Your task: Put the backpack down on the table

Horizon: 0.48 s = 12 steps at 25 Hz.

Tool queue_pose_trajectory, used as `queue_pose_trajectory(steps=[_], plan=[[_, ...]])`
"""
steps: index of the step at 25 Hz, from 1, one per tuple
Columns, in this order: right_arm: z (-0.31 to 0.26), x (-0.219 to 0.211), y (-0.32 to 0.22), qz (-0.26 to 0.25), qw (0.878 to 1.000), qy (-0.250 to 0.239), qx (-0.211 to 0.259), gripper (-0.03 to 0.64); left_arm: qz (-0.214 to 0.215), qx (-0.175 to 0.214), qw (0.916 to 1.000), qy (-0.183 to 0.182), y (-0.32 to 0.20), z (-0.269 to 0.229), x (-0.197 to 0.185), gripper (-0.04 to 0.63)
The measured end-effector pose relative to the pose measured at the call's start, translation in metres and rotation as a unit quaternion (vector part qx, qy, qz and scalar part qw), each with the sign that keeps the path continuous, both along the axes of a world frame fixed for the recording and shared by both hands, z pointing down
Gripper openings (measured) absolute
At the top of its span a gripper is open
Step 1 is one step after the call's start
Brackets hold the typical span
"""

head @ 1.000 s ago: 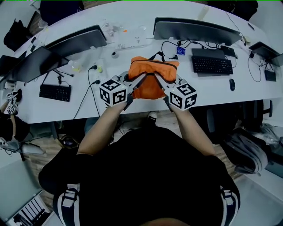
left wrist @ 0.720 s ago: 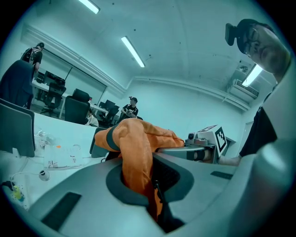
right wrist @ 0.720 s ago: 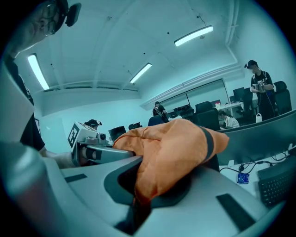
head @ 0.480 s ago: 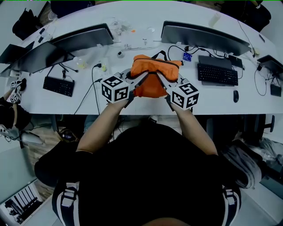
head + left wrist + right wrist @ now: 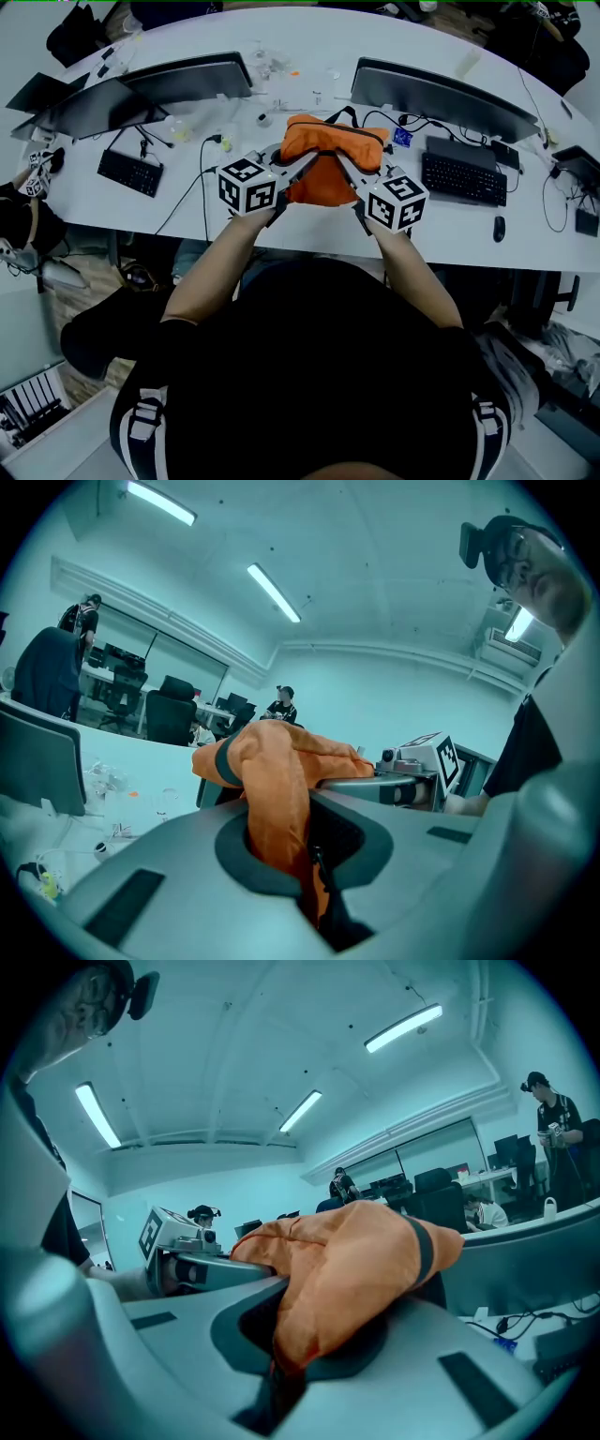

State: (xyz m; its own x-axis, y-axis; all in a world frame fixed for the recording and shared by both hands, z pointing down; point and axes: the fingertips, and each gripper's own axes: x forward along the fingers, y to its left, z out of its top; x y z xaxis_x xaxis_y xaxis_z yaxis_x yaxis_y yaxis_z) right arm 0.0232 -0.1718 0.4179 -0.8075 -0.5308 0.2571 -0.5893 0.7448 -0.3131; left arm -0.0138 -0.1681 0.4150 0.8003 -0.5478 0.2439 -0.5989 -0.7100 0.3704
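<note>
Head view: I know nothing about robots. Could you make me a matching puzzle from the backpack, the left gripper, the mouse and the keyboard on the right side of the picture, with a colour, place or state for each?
Things:
1. backpack
2. left gripper
3. mouse
4. keyboard at the view's right

Descriptions:
A. long, black, flat on the table
B. orange, gripped from both sides
C. shut on orange fabric
D. small, dark, nearer the table's front edge than the keyboard

Pairs: 1-B, 2-C, 3-D, 4-A
</note>
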Motion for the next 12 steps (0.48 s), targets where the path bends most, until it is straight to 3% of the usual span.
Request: queue_pose_trajectory(steps=[12], plan=[[-0.0017, 0.0030, -0.0043, 0.004, 1.000, -0.004, 0.009, 0.029, -0.006, 0.002, 1.0000, -0.005, -0.0043, -0.0015, 0.0034, 0.037]])
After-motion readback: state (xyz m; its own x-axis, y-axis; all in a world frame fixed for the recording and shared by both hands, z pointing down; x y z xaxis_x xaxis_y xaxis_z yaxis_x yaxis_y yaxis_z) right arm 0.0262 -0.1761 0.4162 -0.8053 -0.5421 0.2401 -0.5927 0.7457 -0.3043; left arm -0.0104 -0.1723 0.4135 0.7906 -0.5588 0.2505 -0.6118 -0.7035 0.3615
